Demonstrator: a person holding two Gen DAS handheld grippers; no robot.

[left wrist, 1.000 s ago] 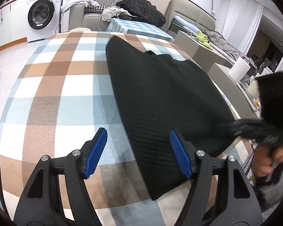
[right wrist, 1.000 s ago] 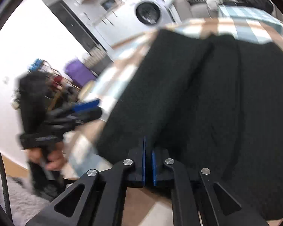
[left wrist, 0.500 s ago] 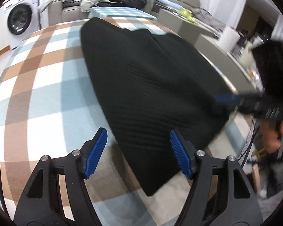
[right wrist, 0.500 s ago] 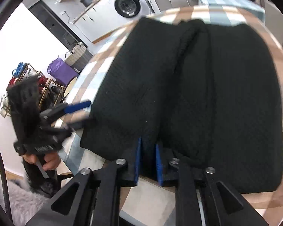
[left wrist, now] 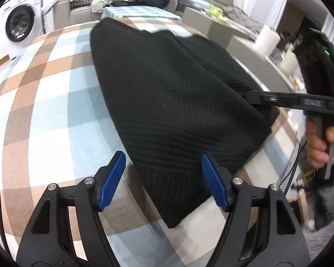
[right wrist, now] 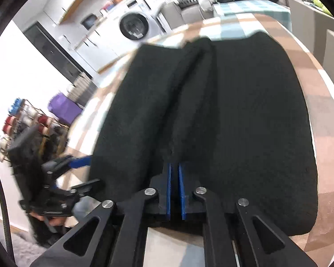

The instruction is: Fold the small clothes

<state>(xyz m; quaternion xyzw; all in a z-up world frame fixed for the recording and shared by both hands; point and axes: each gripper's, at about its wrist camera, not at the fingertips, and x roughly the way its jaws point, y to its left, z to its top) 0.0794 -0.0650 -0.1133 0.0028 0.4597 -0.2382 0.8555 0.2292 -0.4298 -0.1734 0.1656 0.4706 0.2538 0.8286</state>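
One black ribbed-knit garment (left wrist: 171, 102) is lying flat on the tabletop (left wrist: 51, 102), whose cloth is showing soft brown, blue and white checks. Its near corner is tapering to a point between the spread blue ridged pads of the left tool (left wrist: 162, 178), which is gripping nothing. The right tool (right wrist: 174, 191) is pinching the garment's near hem, pads nearly together on the knit, beside a lengthwise fold running toward the far edge.
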